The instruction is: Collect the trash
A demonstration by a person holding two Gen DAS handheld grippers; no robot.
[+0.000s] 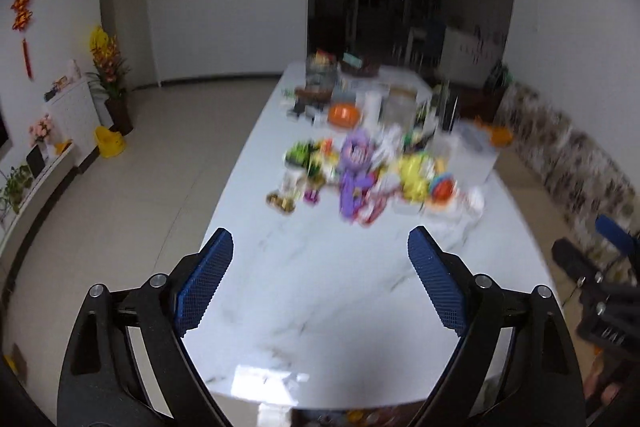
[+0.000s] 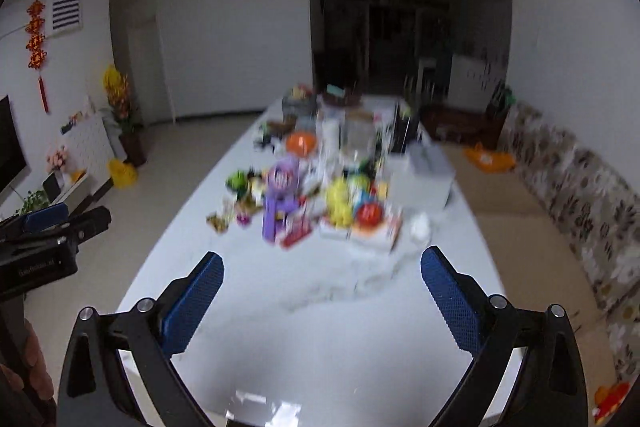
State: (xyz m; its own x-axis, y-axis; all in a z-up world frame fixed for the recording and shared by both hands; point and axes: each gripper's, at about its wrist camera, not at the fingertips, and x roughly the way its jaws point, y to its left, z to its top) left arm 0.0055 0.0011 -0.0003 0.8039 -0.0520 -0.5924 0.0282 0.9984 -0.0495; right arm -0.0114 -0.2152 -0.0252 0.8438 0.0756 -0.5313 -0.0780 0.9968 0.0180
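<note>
Here, view by view:

- Left wrist view: left gripper [image 1: 320, 259] hangs over the near end of a white marble table [image 1: 340, 307], jaws spread wide, nothing between the blue pads [image 1: 204, 283].
- Trash is a blurred, colourful pile of wrappers and packets [image 1: 372, 179] mid-table, well ahead of the fingertips, not touched.
- In the pile: a purple item [image 1: 354, 163], a yellow packet [image 1: 414, 175], something green [image 1: 300, 155] on its left edge. Too smeared to name any further.
- Behind the pile, at the far end of the table, a clutter of jars and containers [image 1: 372, 99] and an orange lid or bowl [image 1: 343, 115].
- Right gripper [image 1: 600, 291] shows at the right edge, dark body with a blue tip; from this view cannot tell how its jaws stand.
- Left of the table: tiled floor, a yellow potty [image 1: 109, 142], a flower vase [image 1: 110, 75], a red knot hanging [image 1: 22, 7] on the wall.

- Right wrist view: right gripper [image 2: 322, 279] also over the near table end, jaws wide apart, holding nothing.
- Same pile ahead of it, apart from the pads; a white crumpled tissue [image 2: 420, 227] lies at the pile's right edge, nearest the right finger [image 2: 448, 303].
- A white box [image 2: 420, 183] sits just behind the tissue.
- A patterned sofa [image 2: 580, 195] runs along the right wall, an orange bag [image 2: 488, 159] on the floor near it.
- Left gripper shows at the left edge of this view.
</note>
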